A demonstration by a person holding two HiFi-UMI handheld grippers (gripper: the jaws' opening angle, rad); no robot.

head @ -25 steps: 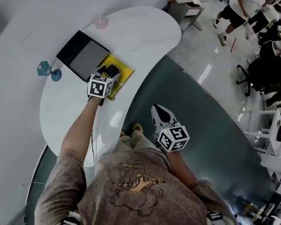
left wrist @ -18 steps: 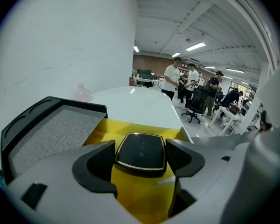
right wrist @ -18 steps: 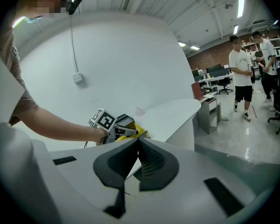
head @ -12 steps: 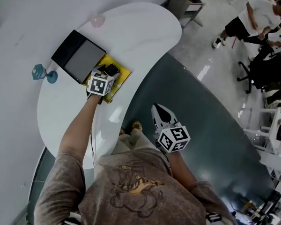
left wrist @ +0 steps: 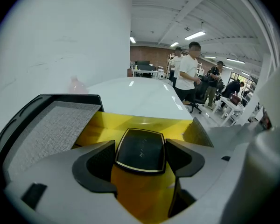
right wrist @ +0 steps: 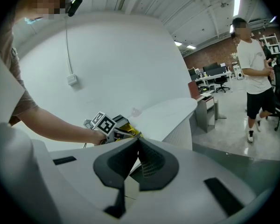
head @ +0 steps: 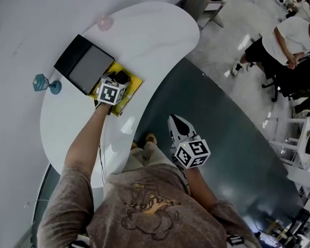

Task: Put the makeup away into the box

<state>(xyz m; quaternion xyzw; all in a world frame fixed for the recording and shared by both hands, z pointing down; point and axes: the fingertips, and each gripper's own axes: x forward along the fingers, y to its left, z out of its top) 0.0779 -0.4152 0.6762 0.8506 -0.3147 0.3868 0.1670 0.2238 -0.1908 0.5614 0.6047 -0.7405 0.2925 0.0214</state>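
**Squarely over the box: compact in the left tool**

Left tool (left wrist: pixel 140 156) grips a black compact (left wrist: pixel 141 146) with a thin pale rim. Its two dark pads press the compact's left and right edges. The compact is held low over the yellow inside of the box (left wrist: pixel 130 125). The box's black lid (left wrist: pixel 42 125), lined in grey fabric, lies open on the left. From the head view, the box (head: pixel 133 84) sits on the white curved surface (head: pixel 144 35), near the edge closest to the person. A teal object (head: pixel 43 82) and a small pink object (head: pixel 103 22) stand well apart from it. The right tool (right wrist: pixel 136 141) has its jaws closed together with nothing between them. It is held off the surface, above the dark floor (head: pixel 212 118).
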